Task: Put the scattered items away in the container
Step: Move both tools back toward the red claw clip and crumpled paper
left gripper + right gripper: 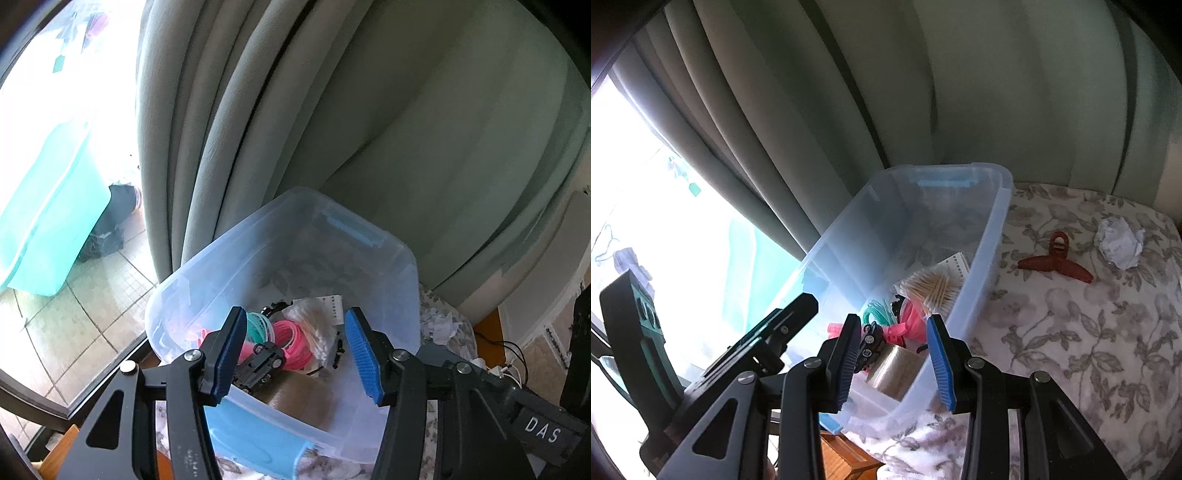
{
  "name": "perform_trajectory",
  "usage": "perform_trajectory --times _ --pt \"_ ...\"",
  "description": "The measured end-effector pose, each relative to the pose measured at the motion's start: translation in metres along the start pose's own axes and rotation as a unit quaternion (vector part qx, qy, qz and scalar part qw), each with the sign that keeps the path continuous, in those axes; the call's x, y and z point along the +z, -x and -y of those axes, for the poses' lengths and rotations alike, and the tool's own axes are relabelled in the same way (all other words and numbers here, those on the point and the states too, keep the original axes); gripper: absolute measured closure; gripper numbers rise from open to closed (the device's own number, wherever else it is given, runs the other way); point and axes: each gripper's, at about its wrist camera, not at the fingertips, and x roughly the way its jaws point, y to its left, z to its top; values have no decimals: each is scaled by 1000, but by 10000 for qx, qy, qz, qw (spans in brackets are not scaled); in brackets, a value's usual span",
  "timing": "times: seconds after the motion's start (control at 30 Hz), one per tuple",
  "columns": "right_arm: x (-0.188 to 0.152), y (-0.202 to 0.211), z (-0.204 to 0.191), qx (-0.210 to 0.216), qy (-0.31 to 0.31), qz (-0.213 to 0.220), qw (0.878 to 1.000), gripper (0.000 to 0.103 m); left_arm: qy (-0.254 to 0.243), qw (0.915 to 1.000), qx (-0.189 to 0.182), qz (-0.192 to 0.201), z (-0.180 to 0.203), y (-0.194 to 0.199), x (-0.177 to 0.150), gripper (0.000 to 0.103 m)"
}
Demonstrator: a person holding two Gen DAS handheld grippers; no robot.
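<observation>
A clear plastic bin [280, 206] with blue handles stands on a floral cloth. In it lie a black toy car [260, 363], pink [291, 343] and teal [260, 325] cord coils, a bag of cotton swabs [314, 332] and a brown tape roll [303, 398]. My left gripper [295, 317] hovers open over the bin's near end, with nothing between its blue pads. In the right wrist view my right gripper [893, 319] is open above the same bin [997, 229], over the car [871, 341] and tape roll [894, 369], holding nothing. A red hair claw [1056, 258] and crumpled white paper [1119, 243] lie on the cloth right of the bin.
Grey-green curtains [258, 110] hang close behind the bin. A bright window [55, 147] is on the left. The floral cloth [1071, 350] covers the surface to the right. A wooden edge [842, 454] shows below the bin, and cables [513, 354] trail at the right.
</observation>
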Motion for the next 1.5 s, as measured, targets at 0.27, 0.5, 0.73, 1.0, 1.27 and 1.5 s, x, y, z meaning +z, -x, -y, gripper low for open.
perform_trajectory --times 0.27,0.5,0.73,1.0,1.27,1.5 --pt "-7 52 18 66 -276 441 9986 62 -477 9987 -114 169 46 24 -5 46" --pt "-16 105 47 56 -584 952 9937 55 -957 9951 -129 211 97 43 -17 35" --pt "-34 150 92 -112 -948 1289 9871 45 -1477 9886 -260 146 157 45 -39 33" --pt "-50 177 144 -200 -1443 1497 9779 43 -2005 9793 -266 -56 202 33 -61 33" --pt "-62 168 194 -447 -1956 1328 9706 39 -2180 9744 -205 -508 217 -3 -80 33" --pt "-63 141 217 -490 -2153 1022 9699 39 -2117 9738 -76 -831 213 -39 -85 33"
